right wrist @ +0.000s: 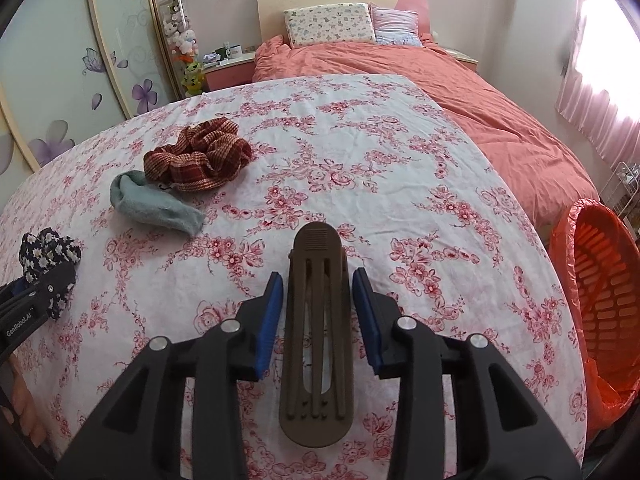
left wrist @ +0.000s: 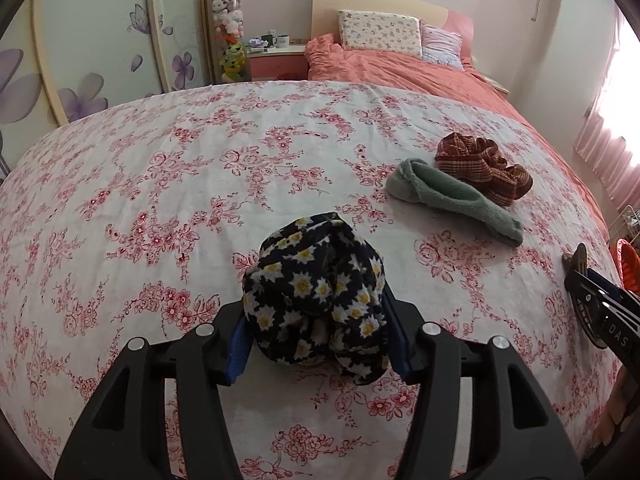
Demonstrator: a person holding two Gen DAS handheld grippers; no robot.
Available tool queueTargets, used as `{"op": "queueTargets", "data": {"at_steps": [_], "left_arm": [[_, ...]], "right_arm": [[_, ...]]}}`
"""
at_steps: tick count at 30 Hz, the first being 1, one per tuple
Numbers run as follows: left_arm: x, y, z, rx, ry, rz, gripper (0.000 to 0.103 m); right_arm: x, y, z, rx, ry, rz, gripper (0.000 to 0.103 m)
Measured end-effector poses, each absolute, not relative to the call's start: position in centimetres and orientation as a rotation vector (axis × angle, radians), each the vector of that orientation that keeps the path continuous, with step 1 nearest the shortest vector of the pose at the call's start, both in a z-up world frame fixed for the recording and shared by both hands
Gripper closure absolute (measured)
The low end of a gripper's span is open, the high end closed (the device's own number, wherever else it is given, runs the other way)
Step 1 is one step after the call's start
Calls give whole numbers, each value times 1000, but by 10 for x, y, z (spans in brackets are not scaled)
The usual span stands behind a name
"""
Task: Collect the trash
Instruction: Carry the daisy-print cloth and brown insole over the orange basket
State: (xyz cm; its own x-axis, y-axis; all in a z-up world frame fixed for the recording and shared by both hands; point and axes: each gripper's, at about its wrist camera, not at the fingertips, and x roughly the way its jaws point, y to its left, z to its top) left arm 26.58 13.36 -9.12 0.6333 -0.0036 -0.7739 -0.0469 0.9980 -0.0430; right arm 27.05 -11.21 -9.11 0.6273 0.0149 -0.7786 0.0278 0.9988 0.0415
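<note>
A bunched dark cloth with yellow-and-white daisies (left wrist: pixel 316 296) lies on the flowered bed sheet (left wrist: pixel 160 200). My left gripper (left wrist: pixel 316 314) is open around it, the blue pads (left wrist: pixel 238 344) flanking the cloth loosely. A long brown plastic piece (right wrist: pixel 316 320) lies on the sheet between the fingers of my right gripper (right wrist: pixel 318 280). That gripper is open, with a thin gap at each pad (right wrist: pixel 270 316). The right wrist view shows the left gripper (right wrist: pixel 40 292) and the daisy cloth (right wrist: pixel 48 252) at the far left.
A green fuzzy cloth (left wrist: pixel 452 196) and a red plaid cloth (left wrist: pixel 480 164) lie further up the sheet. An orange basket lined with an orange bag (right wrist: pixel 600 280) stands off the bed's right edge. Beyond lie a salmon duvet (right wrist: pixel 460 92), pillows and a nightstand.
</note>
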Motion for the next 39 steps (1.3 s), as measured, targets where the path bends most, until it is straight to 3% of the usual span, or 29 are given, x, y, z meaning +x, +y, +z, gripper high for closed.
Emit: {"op": "queueTargets", "data": {"at_steps": [21, 22, 23, 27, 39], "left_arm": [[264, 136, -90, -78, 880, 23, 45], [264, 136, -90, -79, 879, 21, 46], [264, 136, -90, -79, 877, 23, 53], [263, 134, -88, -83, 870, -1, 74], [250, 110, -46, -47, 777, -47, 78]], "right_arm": [[271, -111, -91, 48, 892, 1, 63], [271, -110, -91, 39, 892, -2, 68], [271, -110, -91, 35, 890, 2, 70], [269, -113, -90, 57, 884, 23, 71], [241, -128, -51, 114, 786, 69, 71]]}}
